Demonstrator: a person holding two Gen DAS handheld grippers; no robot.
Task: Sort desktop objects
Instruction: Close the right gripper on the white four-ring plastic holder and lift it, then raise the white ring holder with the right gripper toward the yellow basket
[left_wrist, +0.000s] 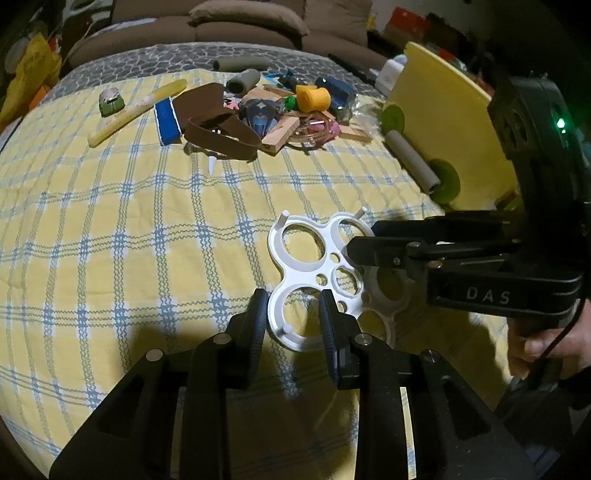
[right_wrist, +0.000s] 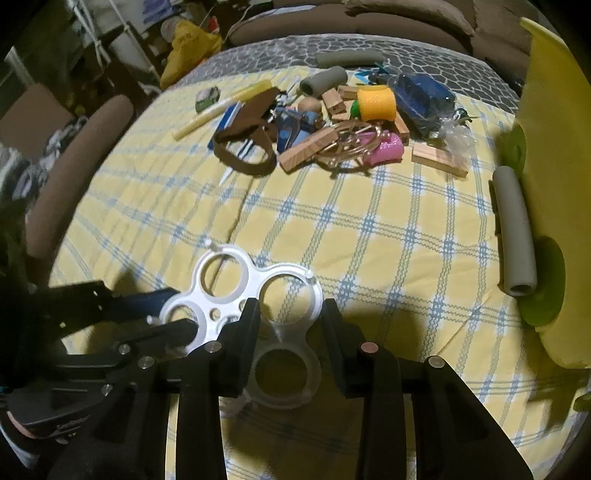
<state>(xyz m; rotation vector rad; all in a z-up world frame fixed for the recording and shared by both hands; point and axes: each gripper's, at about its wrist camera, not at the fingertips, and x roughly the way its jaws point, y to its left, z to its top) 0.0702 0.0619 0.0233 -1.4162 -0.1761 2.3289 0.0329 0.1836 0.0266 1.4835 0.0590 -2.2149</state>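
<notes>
A white plate with round holes (left_wrist: 306, 275) sits tilted over the checked cloth (left_wrist: 129, 240), with a clear plate of the same shape (right_wrist: 284, 397) lying under it. My left gripper (left_wrist: 292, 299) is shut on the white plate's near lobe, and both pads touch the ring's edges. From the right comes my right gripper (left_wrist: 360, 238), its jaws closed on the plate's far right lobe. In the right wrist view the white plate (right_wrist: 221, 288) has one ring pinched between my right gripper's (right_wrist: 291, 304) pads, while my left gripper (right_wrist: 183, 312) holds its left lobe.
A pile of small things lies at the far side: a yellow roll (right_wrist: 376, 101), a brown strap (right_wrist: 243, 155), wooden blocks (right_wrist: 303, 149) and a blue pouch (right_wrist: 421, 96). A grey foam tube (right_wrist: 515, 236) rests against a yellow board (right_wrist: 554, 184) on the right. A hand (left_wrist: 546, 347) holds the right gripper.
</notes>
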